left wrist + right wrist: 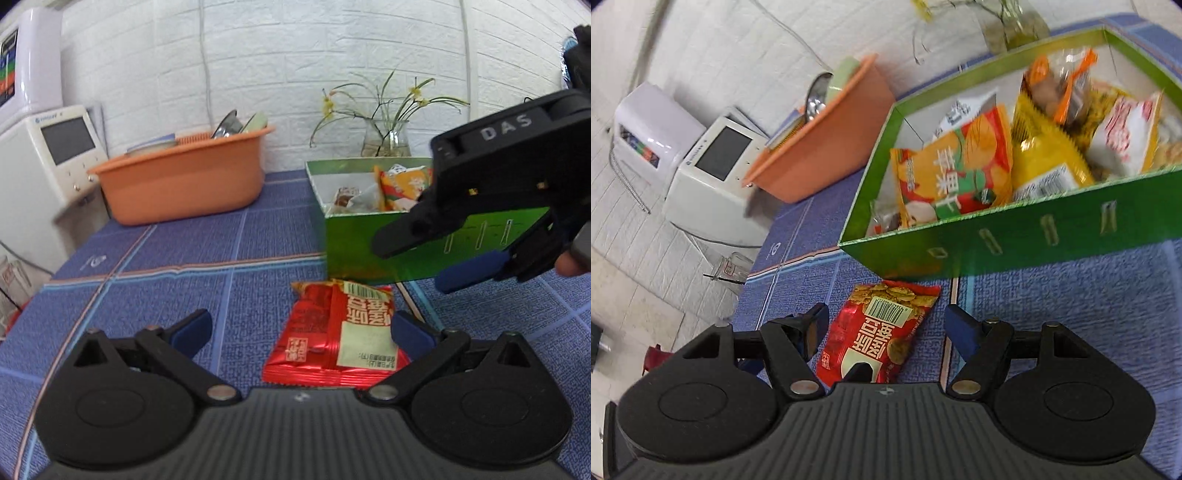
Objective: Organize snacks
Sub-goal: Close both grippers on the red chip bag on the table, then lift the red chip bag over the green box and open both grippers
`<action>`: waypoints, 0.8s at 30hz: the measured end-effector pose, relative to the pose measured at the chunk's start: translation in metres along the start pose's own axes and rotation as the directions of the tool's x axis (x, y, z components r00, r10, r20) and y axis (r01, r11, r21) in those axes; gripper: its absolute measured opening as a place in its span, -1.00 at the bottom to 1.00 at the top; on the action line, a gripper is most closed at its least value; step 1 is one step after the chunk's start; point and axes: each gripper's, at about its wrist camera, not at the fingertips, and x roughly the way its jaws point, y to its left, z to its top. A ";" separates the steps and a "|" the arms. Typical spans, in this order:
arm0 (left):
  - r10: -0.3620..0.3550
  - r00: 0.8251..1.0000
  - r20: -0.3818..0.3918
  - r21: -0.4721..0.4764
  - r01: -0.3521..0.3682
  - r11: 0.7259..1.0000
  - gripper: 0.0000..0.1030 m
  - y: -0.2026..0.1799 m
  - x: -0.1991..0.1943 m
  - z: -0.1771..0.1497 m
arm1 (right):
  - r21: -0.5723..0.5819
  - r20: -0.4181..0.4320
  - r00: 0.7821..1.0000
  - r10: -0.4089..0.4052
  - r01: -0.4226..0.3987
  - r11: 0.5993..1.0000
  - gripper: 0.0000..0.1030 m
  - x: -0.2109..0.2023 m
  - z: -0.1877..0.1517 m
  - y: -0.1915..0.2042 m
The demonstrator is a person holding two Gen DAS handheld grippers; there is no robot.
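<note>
A red snack packet (pixel 336 332) lies flat on the blue tablecloth, just in front of a green box (pixel 354 243). My left gripper (pixel 301 328) is open, its blue pads on either side of the packet's near end. The right gripper (pixel 424 266) hangs open above and right of the packet, in front of the box. In the right wrist view the packet (pixel 882 332) lies between my open right gripper's (pixel 886 328) fingers. The green box (pixel 1015 236) holds several snack bags (pixel 956 170).
An orange tub (pixel 184 181) with dishes stands at the back left, beside a white appliance (pixel 48 162). A glass vase with flowers (pixel 386 136) stands behind the box. An empty glass (pixel 733 267) sits at the table's left edge.
</note>
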 end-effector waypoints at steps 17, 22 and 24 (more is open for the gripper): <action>-0.144 0.984 -0.104 -0.007 0.144 0.990 0.51 -0.004 0.021 -0.004 | -0.199 -0.071 0.997 -0.039 0.024 0.980 1.00 0.031 -0.005 0.025; -0.134 0.986 -0.100 -0.041 0.131 0.991 0.43 -0.002 0.007 -0.002 | -0.235 -0.041 0.996 -0.073 0.062 0.970 0.43 0.025 -0.018 0.035; -0.147 0.984 -0.098 -0.092 0.138 0.986 0.42 0.004 0.001 0.000 | -0.227 -0.026 0.999 -0.045 0.038 0.973 0.26 0.016 -0.023 0.031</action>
